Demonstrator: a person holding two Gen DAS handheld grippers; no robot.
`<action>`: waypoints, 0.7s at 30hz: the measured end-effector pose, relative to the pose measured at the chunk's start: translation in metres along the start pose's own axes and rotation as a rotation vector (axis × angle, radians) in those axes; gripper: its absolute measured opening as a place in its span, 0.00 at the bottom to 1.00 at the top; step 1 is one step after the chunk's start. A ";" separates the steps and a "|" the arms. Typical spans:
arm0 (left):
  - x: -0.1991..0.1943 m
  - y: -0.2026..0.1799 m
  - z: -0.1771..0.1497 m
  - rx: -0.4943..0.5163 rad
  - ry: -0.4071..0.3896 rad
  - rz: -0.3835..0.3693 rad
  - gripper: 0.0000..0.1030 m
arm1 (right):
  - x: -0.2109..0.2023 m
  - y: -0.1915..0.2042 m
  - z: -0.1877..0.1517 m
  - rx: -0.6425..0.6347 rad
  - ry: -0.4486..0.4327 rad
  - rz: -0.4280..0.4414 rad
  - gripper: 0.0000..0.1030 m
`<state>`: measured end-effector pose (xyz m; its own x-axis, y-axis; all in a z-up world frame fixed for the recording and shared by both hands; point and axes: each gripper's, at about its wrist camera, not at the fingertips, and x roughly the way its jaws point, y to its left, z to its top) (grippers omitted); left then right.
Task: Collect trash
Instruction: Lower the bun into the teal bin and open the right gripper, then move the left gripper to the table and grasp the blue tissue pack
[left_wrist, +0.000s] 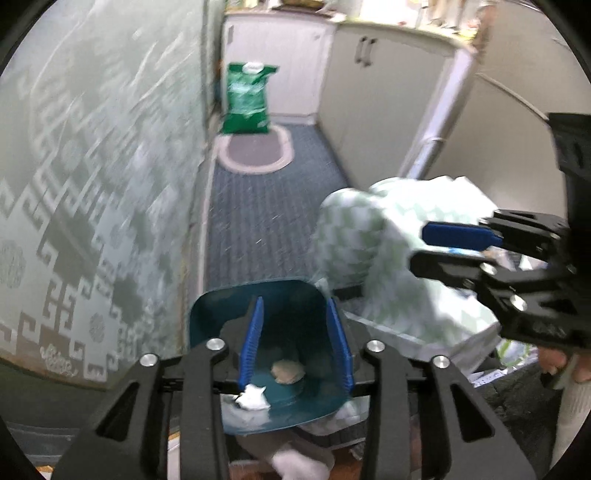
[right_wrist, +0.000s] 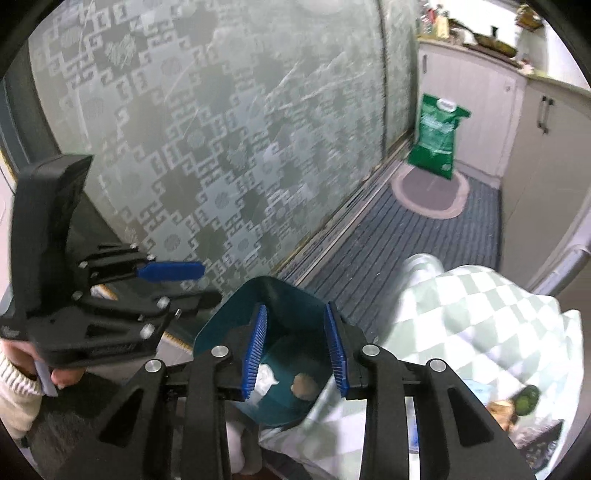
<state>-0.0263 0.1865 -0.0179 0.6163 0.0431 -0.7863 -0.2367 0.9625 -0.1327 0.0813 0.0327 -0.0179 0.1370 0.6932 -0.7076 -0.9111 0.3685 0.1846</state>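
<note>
- Teal plastic bin (left_wrist: 258, 332) sits below and ahead of both hand-held grippers; white crumpled tissue (left_wrist: 253, 397) and beige scrap (left_wrist: 287, 371) already inside.
- Left hand-held gripper (left_wrist: 293, 341) and right hand-held gripper (right_wrist: 297, 349): jaws apart, nothing held.
- Remaining trash: none identifiable.

Floor ahead: the blue striped carpet (left_wrist: 258, 206) is lying bare up to the oval mat (left_wrist: 255, 149).
Left side: the patterned glass door (left_wrist: 92, 184) is walling it off.
Right side: white cabinets (left_wrist: 376, 103) are closing in (a narrow corridor).
Far end: a green bag (left_wrist: 247, 99) is standing upright on the mat.
Below: the teal bin (left_wrist: 266, 306) is sitting mouth open, a checkered cloth (left_wrist: 388, 240) bulging beside it.
</note>
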 end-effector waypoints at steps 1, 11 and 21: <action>-0.002 -0.005 0.001 0.011 -0.010 -0.010 0.40 | -0.003 -0.002 0.000 0.006 -0.008 -0.007 0.32; 0.005 -0.069 0.009 0.123 -0.044 -0.101 0.46 | -0.067 -0.043 -0.017 0.077 -0.123 -0.126 0.32; 0.028 -0.129 0.010 0.327 -0.050 -0.198 0.64 | -0.112 -0.084 -0.053 0.141 -0.155 -0.171 0.40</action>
<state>0.0287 0.0659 -0.0167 0.6636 -0.1468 -0.7336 0.1373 0.9878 -0.0735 0.1213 -0.1088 0.0099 0.3524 0.6960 -0.6256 -0.8079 0.5637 0.1721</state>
